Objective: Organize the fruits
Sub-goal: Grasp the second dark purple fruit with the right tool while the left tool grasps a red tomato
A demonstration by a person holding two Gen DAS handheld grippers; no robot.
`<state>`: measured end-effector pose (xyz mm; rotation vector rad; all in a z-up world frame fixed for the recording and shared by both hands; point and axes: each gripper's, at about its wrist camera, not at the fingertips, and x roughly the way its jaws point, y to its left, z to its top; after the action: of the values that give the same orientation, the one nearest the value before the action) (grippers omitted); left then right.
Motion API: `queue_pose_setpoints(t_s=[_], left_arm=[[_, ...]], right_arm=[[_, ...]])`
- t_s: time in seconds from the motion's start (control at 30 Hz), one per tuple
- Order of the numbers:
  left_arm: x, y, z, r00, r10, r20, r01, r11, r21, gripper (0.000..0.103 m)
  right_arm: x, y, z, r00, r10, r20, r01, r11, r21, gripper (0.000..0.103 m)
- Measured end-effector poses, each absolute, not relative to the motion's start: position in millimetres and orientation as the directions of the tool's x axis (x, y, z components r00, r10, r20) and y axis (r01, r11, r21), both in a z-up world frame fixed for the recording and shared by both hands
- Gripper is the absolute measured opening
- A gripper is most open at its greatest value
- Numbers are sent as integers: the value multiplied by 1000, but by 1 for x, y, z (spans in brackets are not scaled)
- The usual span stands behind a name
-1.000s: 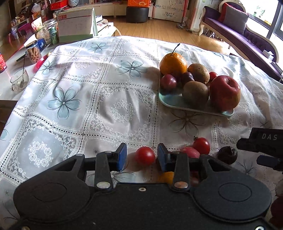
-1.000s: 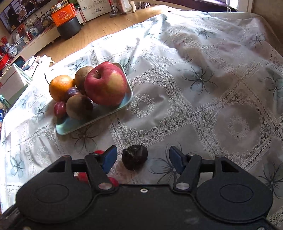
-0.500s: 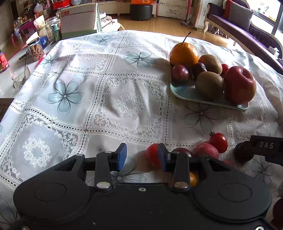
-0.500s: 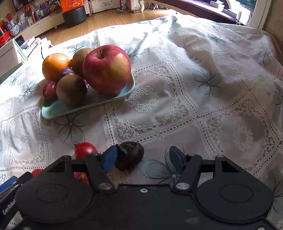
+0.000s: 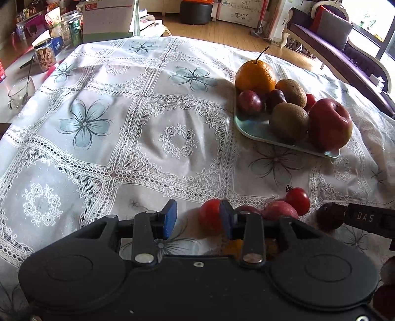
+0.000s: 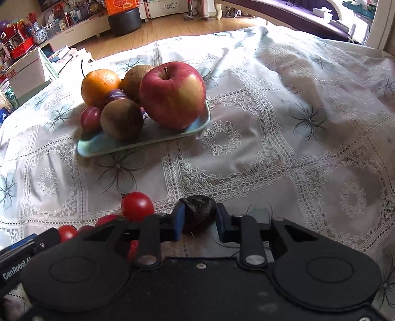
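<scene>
Sunlight is falling across the lace tablecloth [image 6: 271,138] that is covering my worktop, with wooden floor, a black ottoman [image 6: 124,21] and a purple sofa [image 5: 345,47] lying beyond it.

My right gripper [image 6: 200,221] is clenching on a dark, wrinkled fruit [image 6: 198,213], perhaps a passion fruit; both blue pads are pressing against its sides, and the fruit is sitting low, at the cloth. In the left wrist view the same dark fruit [image 5: 329,218] is showing just past the tip of that gripper.

My left gripper [image 5: 197,219] is standing open, its jaws spread fairly wide. A cherry tomato [image 5: 209,218] is lying between them, hard against the inner face of the right pad [image 5: 226,218], while the left pad [image 5: 170,218] is standing clear of it. I cannot tell whether the tomato is actually touching the pad.

More loose fruit is clustering right behind that pad: a reddish plum [image 5: 280,210], another cherry tomato with a stem [image 5: 297,200], and something orange [image 5: 234,247] partly hidden under the gripper body.

Further back, a pale blue tray [image 6: 138,145] is carrying the sorted fruit: a big red apple [image 6: 172,95], an orange with a stalk [image 6: 100,85], two kiwis [image 6: 122,118], and two plums [image 6: 90,118]. The tray is sitting well apart from both grippers.

At the far left edge of the worktop, a glass cup with a spoon [image 5: 19,92], some jars [image 5: 44,55] and a desk calendar [image 5: 108,18] are standing.
</scene>
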<state>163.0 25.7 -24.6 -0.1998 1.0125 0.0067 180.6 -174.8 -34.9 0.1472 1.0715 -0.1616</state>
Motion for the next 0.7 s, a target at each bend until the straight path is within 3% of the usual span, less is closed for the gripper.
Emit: queue_pose_setpoints(t_s=[0.27, 0.4, 0.57, 0.7], left_arm=[[165, 26, -27, 519, -97, -849, -100, 980, -173, 46], [167, 17, -27, 525, -72, -848, -77, 988, -131, 47], [168, -2, -29, 545, -11, -838, -15, 1000, -23, 49], [171, -6, -32, 535, -18, -845, 16, 1000, -11, 50]], right_arm=[[179, -200, -37, 466, 31, -884, 266, 948, 173, 25], [178, -208, -38, 462, 38, -886, 304, 932, 199, 44], [180, -213, -41, 453, 40, -891, 323, 924, 206, 50], [182, -204, -40, 455, 10, -890, 299, 940, 163, 52]])
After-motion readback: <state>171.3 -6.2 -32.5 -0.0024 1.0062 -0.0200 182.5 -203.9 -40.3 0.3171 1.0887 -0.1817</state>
